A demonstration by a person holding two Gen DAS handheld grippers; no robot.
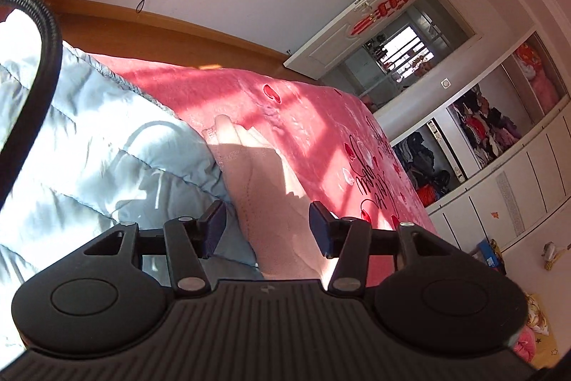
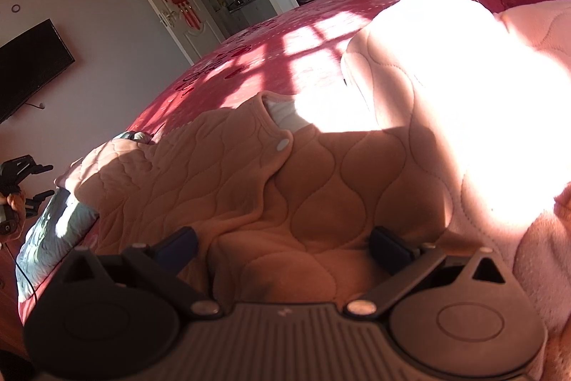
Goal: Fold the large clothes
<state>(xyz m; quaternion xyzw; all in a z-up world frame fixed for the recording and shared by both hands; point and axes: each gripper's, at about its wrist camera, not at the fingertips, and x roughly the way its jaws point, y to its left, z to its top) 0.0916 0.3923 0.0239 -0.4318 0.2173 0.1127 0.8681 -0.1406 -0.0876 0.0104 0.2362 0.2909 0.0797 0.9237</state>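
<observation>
I am hovering the right gripper (image 2: 282, 249) low over the pink quilted garment (image 2: 321, 174) filling the frame's middle, jaws wide apart and gripping nothing. I judge I should pinch one layer at the buttoned edge. The left gripper (image 1: 267, 227), also wide and empty, is pointing at a pink sleeve (image 1: 260, 174) beside the blue jacket (image 1: 89, 138) on the bed (image 1: 321, 116).

The left hand-held gripper (image 1: 267, 225) fills the lower middle of its frame, jaws spread wide apart and gripping nothing. The right hand-held gripper (image 2: 283, 247) sits low in its frame, jaws likewise parted.
</observation>
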